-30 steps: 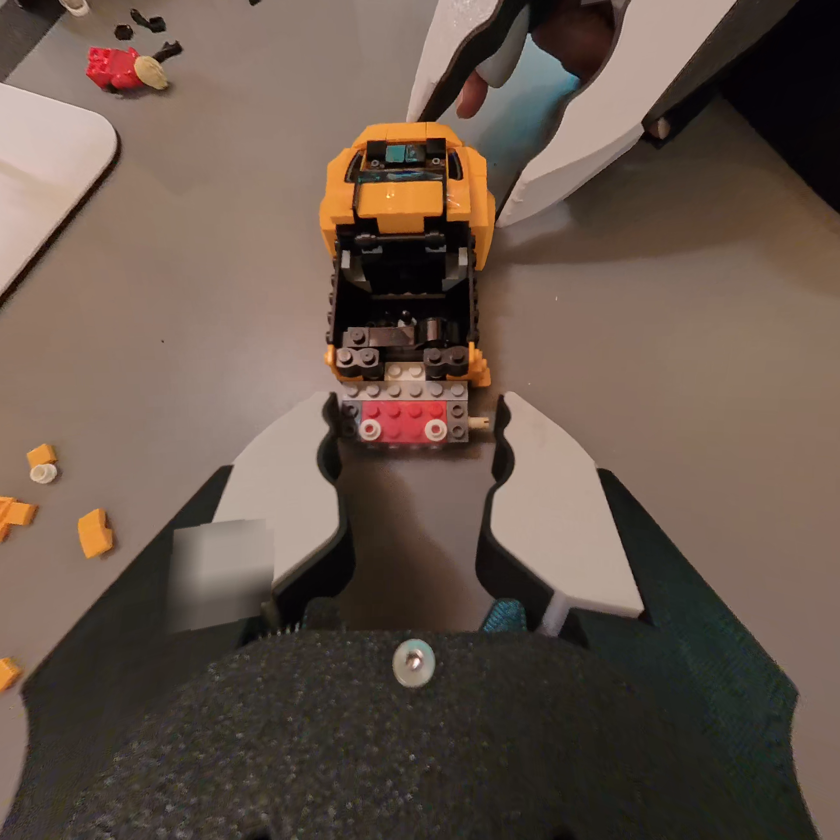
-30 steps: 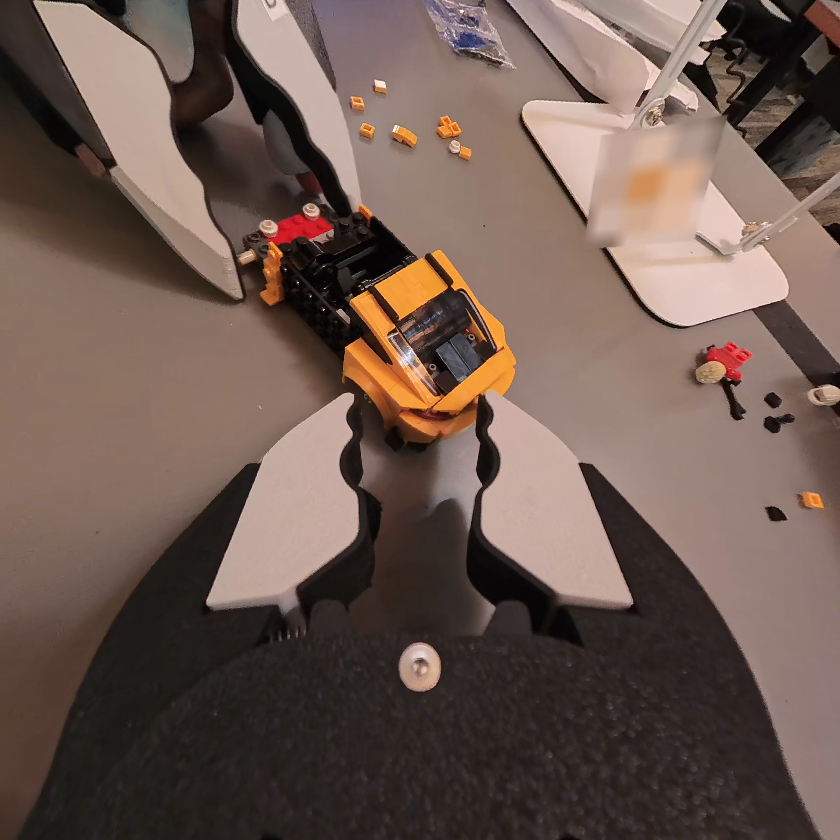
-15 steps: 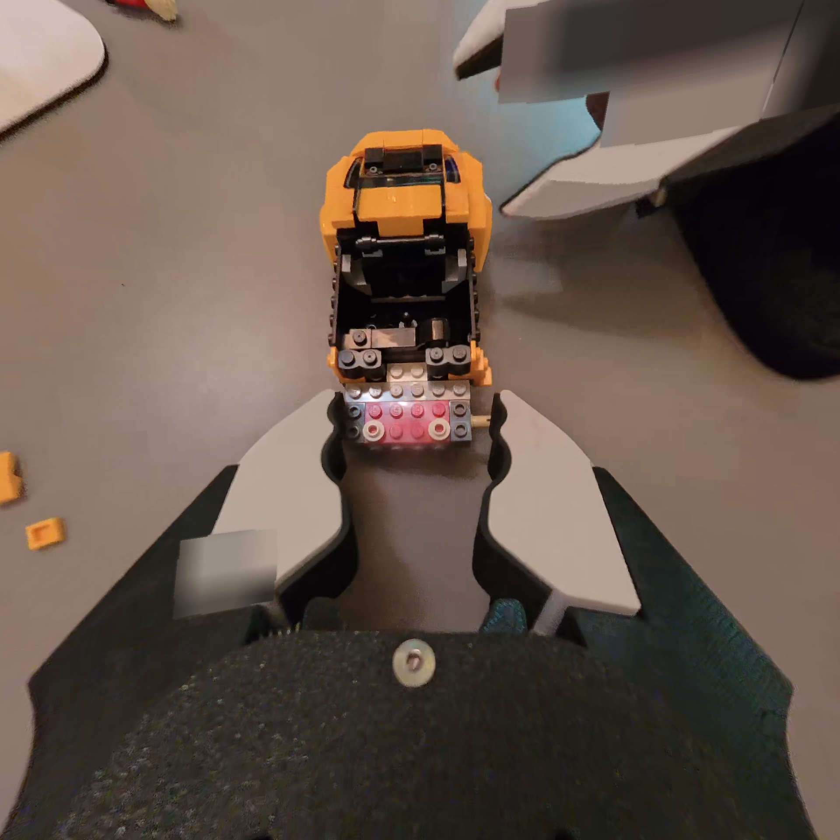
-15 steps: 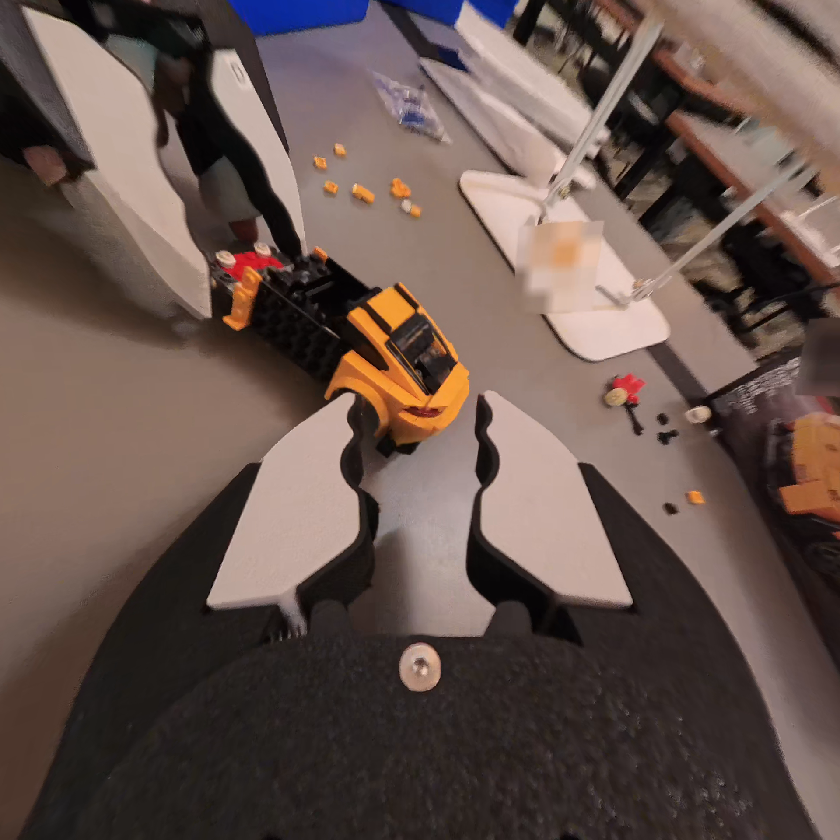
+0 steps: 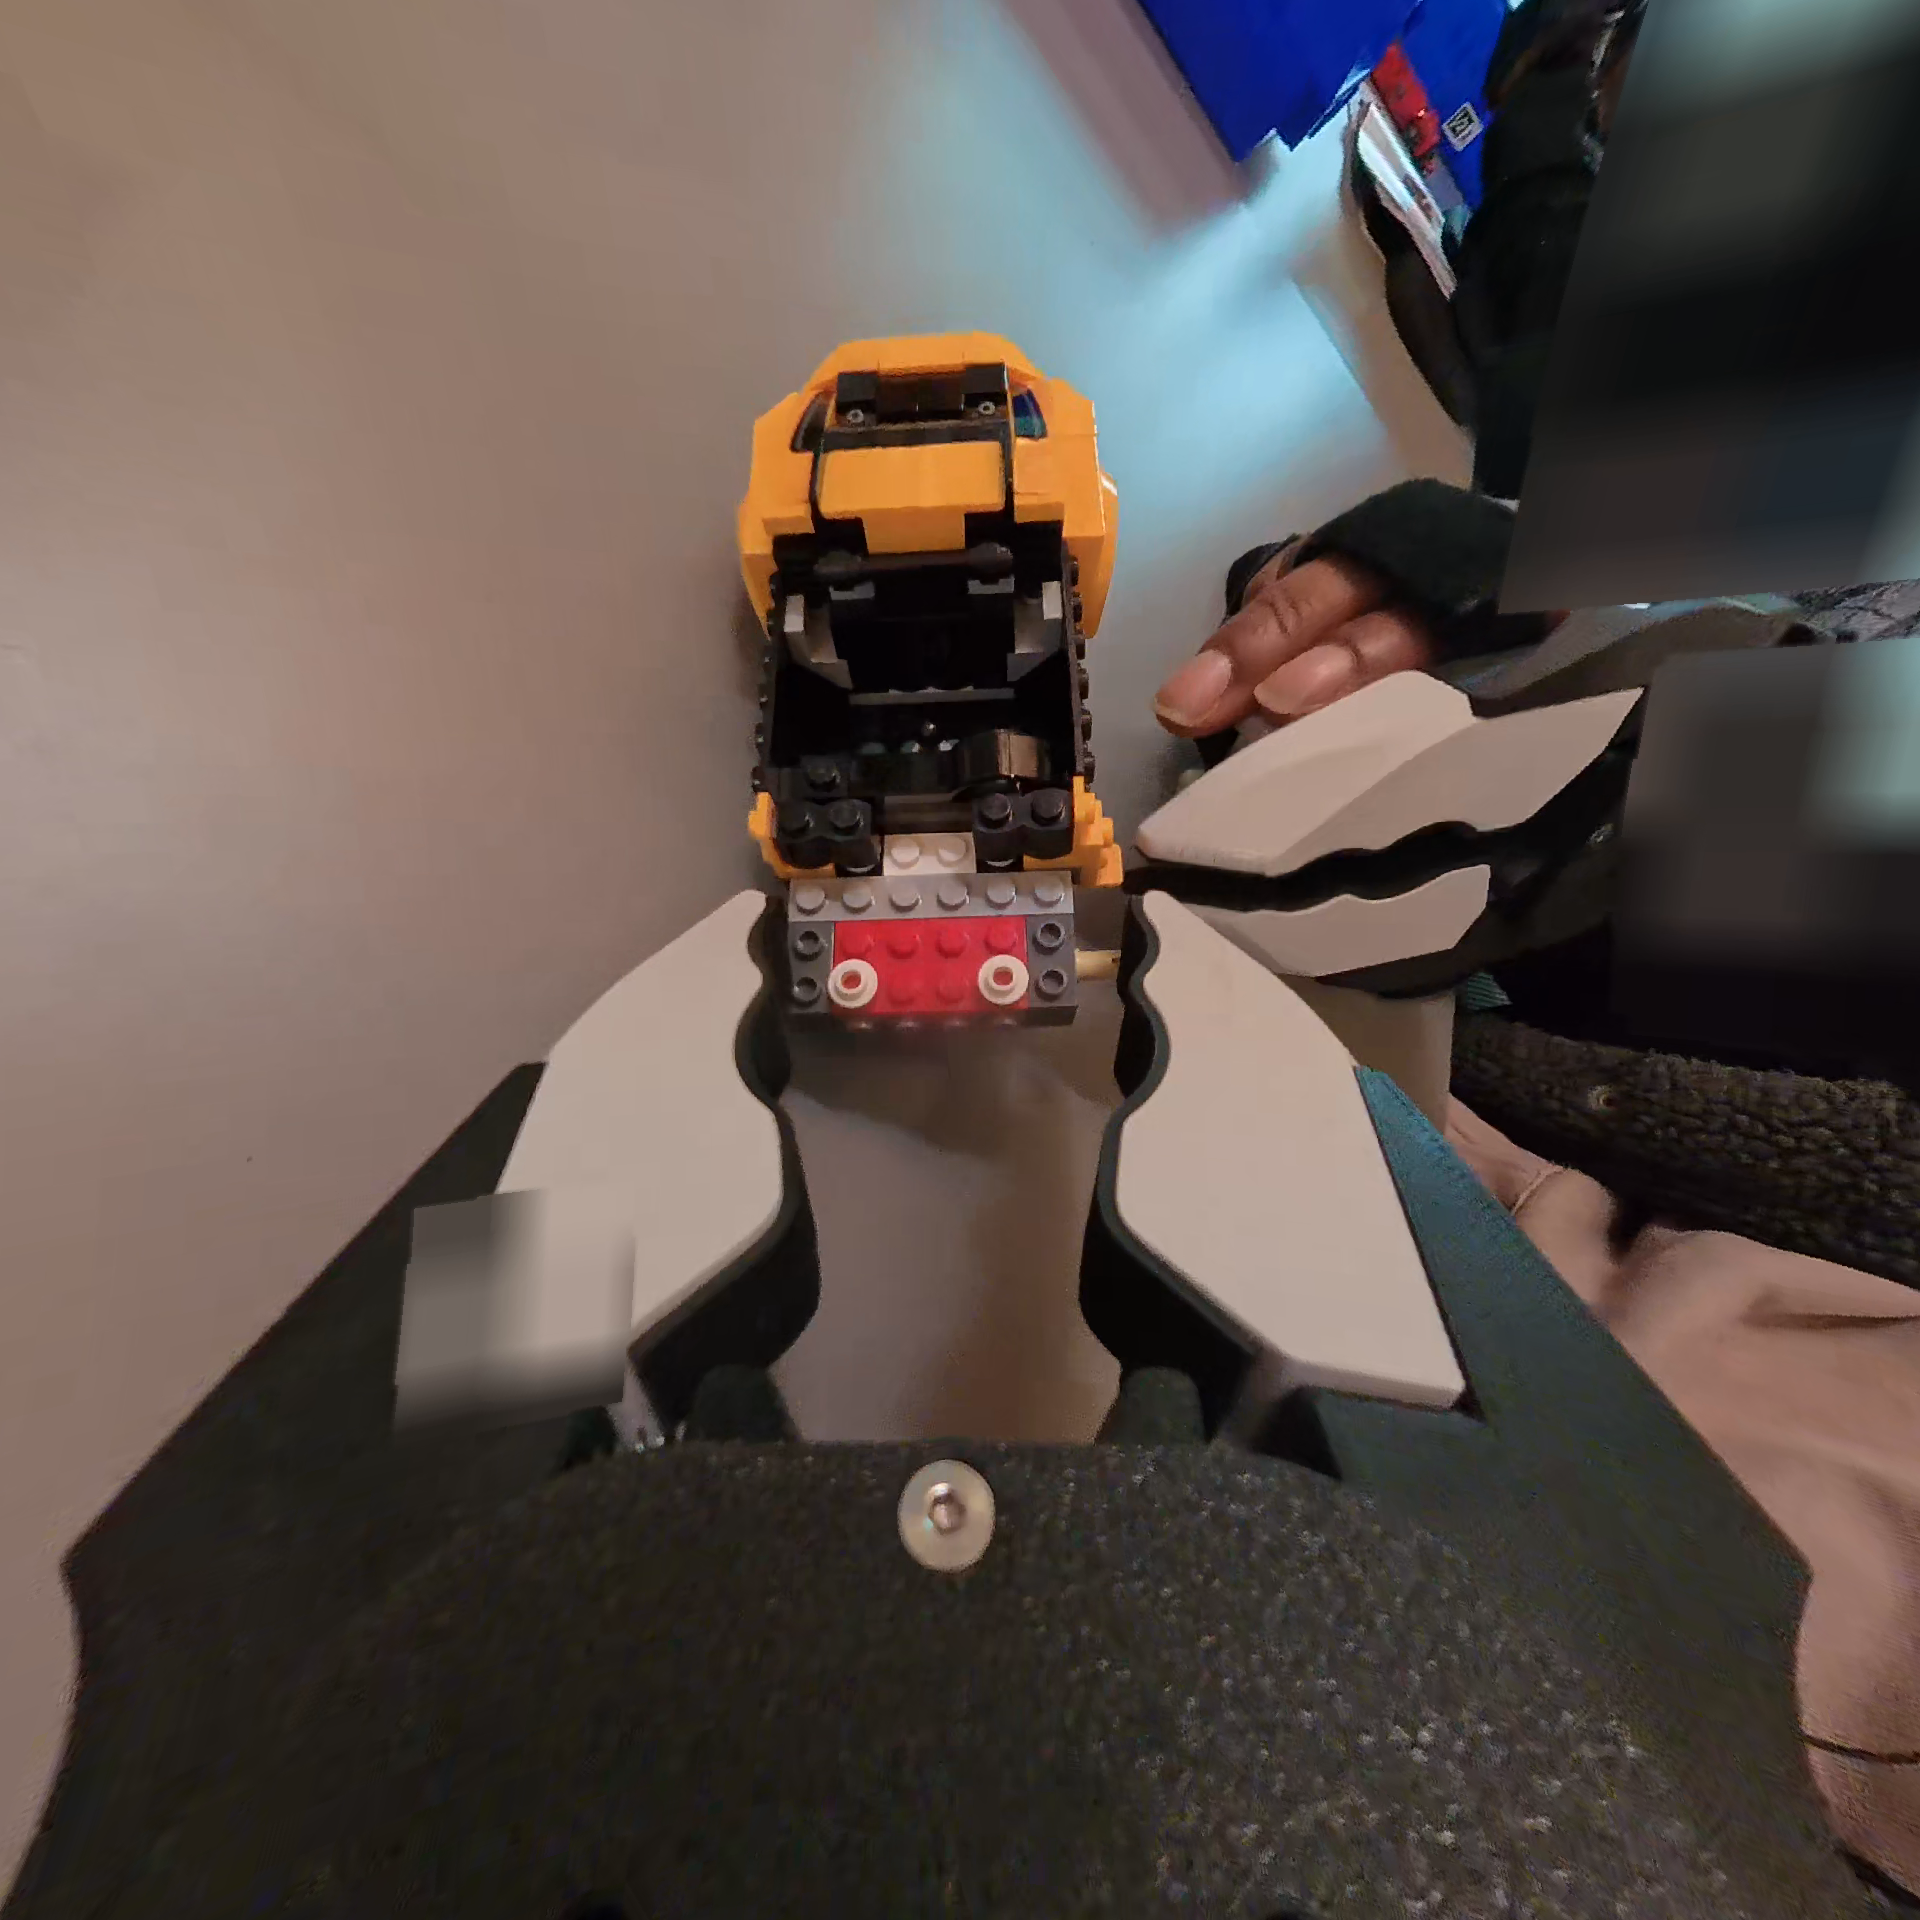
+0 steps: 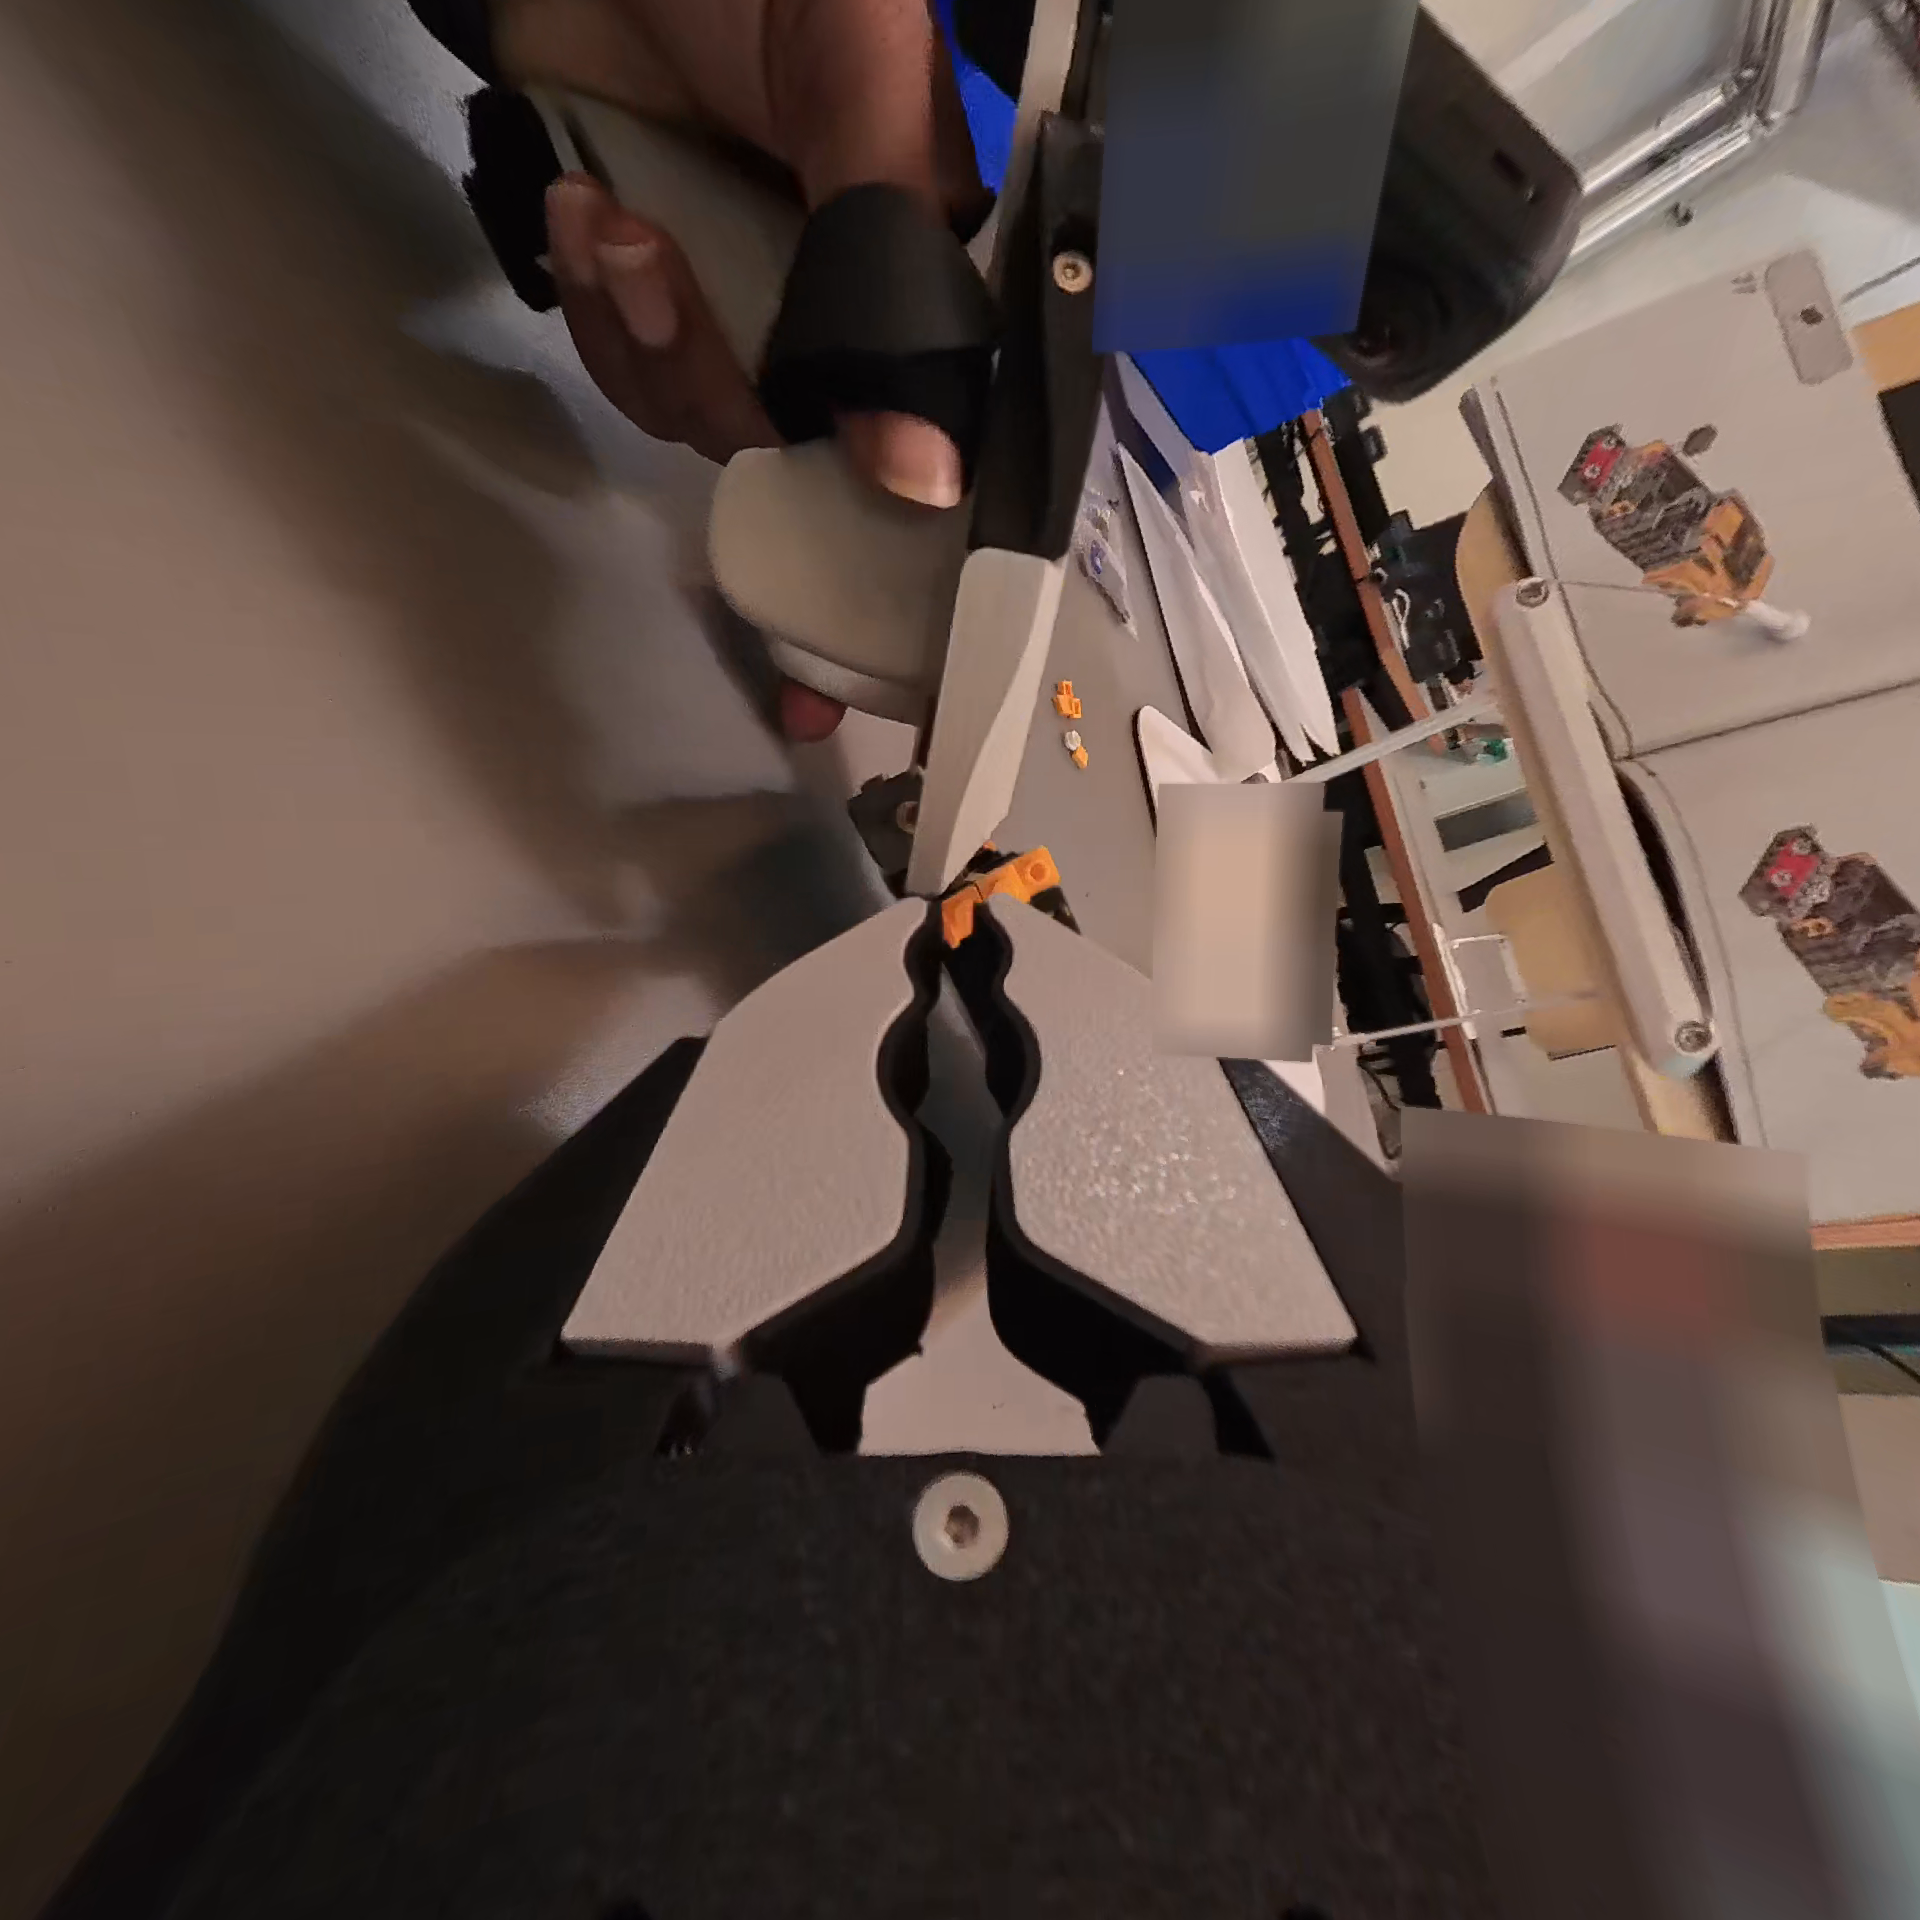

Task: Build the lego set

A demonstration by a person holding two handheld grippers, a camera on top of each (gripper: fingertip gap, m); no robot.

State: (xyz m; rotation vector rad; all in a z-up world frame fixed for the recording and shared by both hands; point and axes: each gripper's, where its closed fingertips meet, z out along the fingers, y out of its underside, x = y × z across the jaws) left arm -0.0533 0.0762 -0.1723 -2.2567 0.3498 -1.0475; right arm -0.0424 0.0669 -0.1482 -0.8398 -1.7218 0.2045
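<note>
An orange and black brick car (image 5: 914, 499) with a grey and red rear plate (image 5: 930, 961) points away from me in the left wrist view. My left gripper (image 5: 945, 940) is shut on that rear end: one pad lies against the grey block and the other against the tan axle pin. My right gripper (image 5: 1143, 881) comes in from the right. It is shut on the stepped orange piece (image 5: 1099, 844) at the car's rear right corner. In the right wrist view its fingertips (image 6: 961, 914) pinch that orange piece (image 6: 958, 923), next to the left gripper's finger (image 6: 987, 727).
A person's hand (image 5: 1299, 655) holds the right gripper and another hand (image 6: 727, 260) the left one. Loose orange bricks (image 6: 1070, 707) and a white stand base (image 6: 1195, 743) lie on the grey table (image 5: 364, 623). Sheets with pictures of a brick model (image 6: 1662, 540) are at the right.
My right gripper left the car's front, swung round to its rear right corner and shut on the orange piece. My left gripper kept its hold on the rear while both views tilted.
</note>
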